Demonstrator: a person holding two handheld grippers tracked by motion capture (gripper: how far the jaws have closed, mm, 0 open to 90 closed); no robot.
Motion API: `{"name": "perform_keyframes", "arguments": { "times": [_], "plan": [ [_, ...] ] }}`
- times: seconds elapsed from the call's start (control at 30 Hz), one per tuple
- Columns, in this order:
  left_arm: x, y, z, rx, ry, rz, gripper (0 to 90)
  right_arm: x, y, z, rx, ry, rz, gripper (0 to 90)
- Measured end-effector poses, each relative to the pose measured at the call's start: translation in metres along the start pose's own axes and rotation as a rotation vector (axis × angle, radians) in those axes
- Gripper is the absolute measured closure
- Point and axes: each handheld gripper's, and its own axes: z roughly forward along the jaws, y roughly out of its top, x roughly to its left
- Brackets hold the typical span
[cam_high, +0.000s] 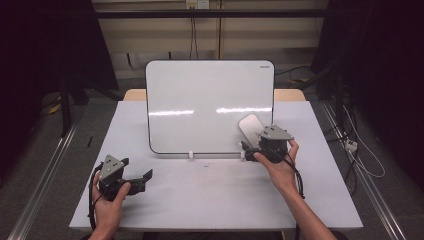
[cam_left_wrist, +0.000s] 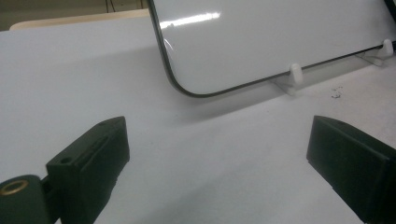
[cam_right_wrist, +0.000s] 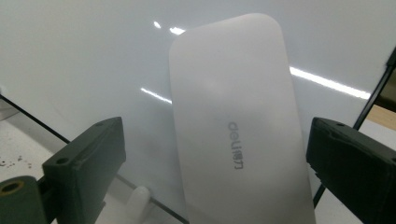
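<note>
A white board (cam_high: 210, 100) stands upright on small white feet (cam_high: 190, 155) at the middle of the grey table (cam_high: 200, 195). A white eraser (cam_high: 250, 129) printed "deli" (cam_right_wrist: 233, 107) lies flat against the board's lower right face. My right gripper (cam_high: 248, 149) is just in front of the eraser and open. In the right gripper view (cam_right_wrist: 217, 158) the eraser sits between the two jaws, with a clear gap at the left one and the right one close beside its edge. My left gripper (cam_high: 142, 180) rests open at the table's front left, nothing between its jaws (cam_left_wrist: 219, 154).
The board's lower left corner (cam_left_wrist: 261, 37) and one white foot (cam_left_wrist: 295, 74) lie ahead of the left gripper. Bare tabletop stretches between the two hands. Metal floor rails run along both sides of the table, and cables lie on the floor at the right.
</note>
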Motion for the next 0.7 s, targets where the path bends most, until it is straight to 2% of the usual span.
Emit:
{"name": "perform_keyframes", "arguments": {
  "times": [0.07,0.17,0.33,0.4,0.5,0.7],
  "plan": [
    [0.001,0.000,0.000,0.008,0.001,0.007,5.9,-0.001,0.000,-0.001,0.001,0.002,0.002,4.8],
    [0.000,0.000,0.000,0.000,0.003,-0.001,5.9,-0.002,-0.001,-0.002,0.008,0.028,0.031,4.7],
    [0.001,0.000,-0.002,0.005,0.011,0.003,6.4,-0.004,-0.001,-0.009,-0.003,0.036,0.060,5.4],
    [0.001,0.000,-0.003,-0.003,0.015,-0.008,6.4,-0.004,-0.001,-0.013,-0.004,0.040,0.070,5.6],
    [0.002,0.000,-0.003,-0.009,0.012,-0.014,6.4,-0.004,-0.002,-0.018,-0.012,0.041,0.065,5.4],
    [0.002,0.001,-0.004,-0.014,0.020,-0.012,6.4,-0.004,-0.012,-0.025,-0.012,0.050,0.088,6.2]
  ]
}}
